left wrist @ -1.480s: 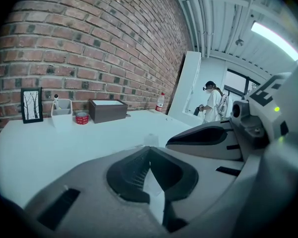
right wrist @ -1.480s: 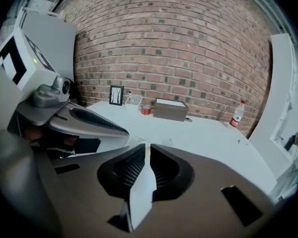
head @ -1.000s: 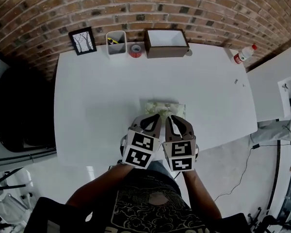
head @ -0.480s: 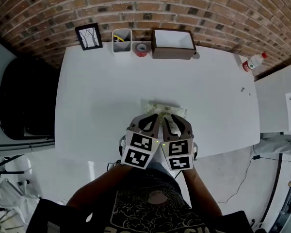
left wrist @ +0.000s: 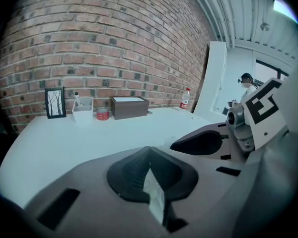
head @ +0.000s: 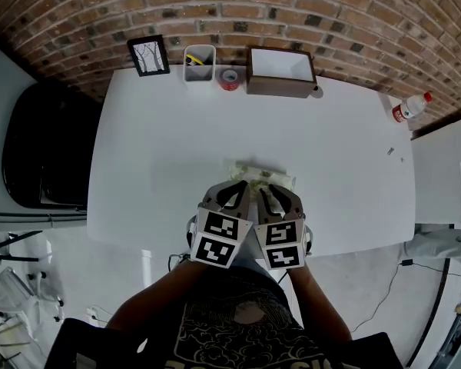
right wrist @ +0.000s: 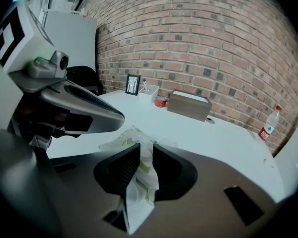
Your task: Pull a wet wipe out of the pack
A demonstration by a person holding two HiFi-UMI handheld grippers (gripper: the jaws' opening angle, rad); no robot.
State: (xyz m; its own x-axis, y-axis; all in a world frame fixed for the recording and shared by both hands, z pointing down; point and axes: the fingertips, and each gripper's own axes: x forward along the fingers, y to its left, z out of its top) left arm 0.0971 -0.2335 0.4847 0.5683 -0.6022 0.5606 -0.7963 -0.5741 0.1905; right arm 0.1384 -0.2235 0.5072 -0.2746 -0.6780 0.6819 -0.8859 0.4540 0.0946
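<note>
1. Spanning most of the head view, a white desk (head: 154, 129) is seen. A brown box (head: 280, 69) and a few small items are ranged along its far edge at the top of the frame, well apart from the work.
2. The left gripper (head: 244, 184) and the right gripper (head: 267, 186) are held side by side at the lower centre of the frame, with both tips brought onto the same spot.
3. The wet wipe pack (head: 264, 174), crumpled and printed in pale green, lies on the desk at lower centre, touching the tips of both grippers.
4. The right fingers are clamped on crinkled green-and-white material at the pack's near side. Whether film or wipe is held there cannot be told.
5. The left fingers are pressed together on a thin white sliver (left wrist: 154, 195), judged to be the corner of a wipe.
6. The gripping step is judged to be done and the drawing-out barely begun. For the next move, the pack would need to be anchored by one gripper while the white sheet is pulled steadily away by the other, without tearing it.
</note>
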